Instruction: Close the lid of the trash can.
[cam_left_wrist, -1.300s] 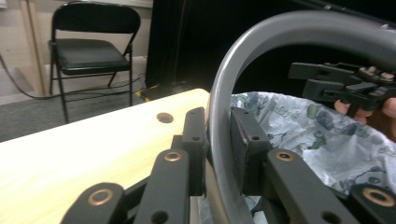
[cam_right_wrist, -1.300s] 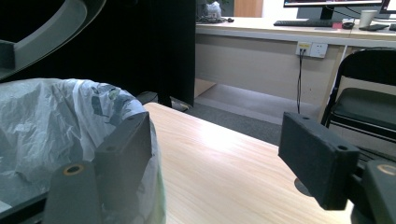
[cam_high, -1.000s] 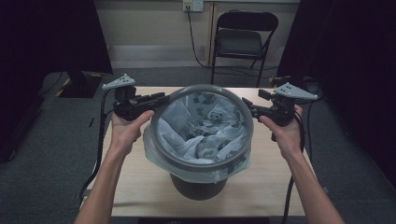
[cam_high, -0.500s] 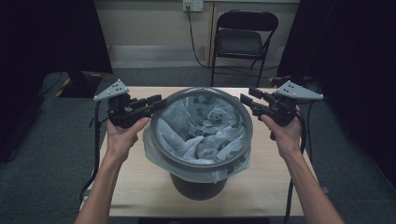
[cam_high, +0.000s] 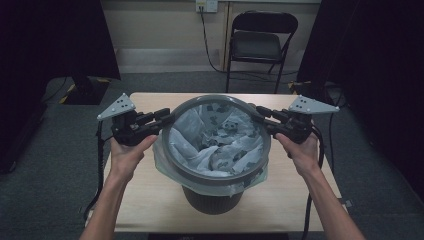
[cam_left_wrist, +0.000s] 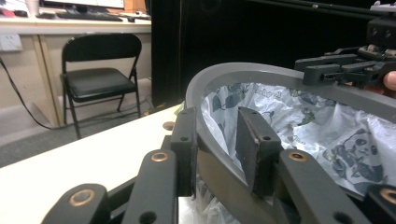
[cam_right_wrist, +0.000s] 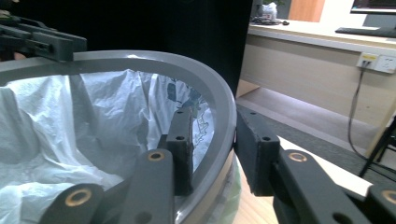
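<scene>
A dark bin (cam_high: 212, 200) stands mid-table, lined with a white printed plastic bag (cam_high: 215, 145) whose edge spills out below a grey ring (cam_high: 220, 177) on top. My left gripper (cam_high: 167, 120) is shut on the ring's left side, one pad inside and one outside, as the left gripper view shows (cam_left_wrist: 217, 140). My right gripper (cam_high: 260, 114) has just been closing its jaws on the ring's right side. Its pads now clamp the ring (cam_right_wrist: 187, 65) between them (cam_right_wrist: 215, 140). Both grippers lie about level, pointing inward at each other.
The light wooden table (cam_high: 145, 200) has bare strips on all sides of the bin. A black folding chair (cam_high: 260, 40) stands behind the far edge, under a wall socket (cam_high: 206, 5). Dark curtains flank both sides, and a black stand base (cam_high: 82, 90) sits far left.
The right gripper's jaws, wide apart a second ago, have closed onto the ring's right side. The left hand shifted slightly outward and toward the person while keeping its grip.
</scene>
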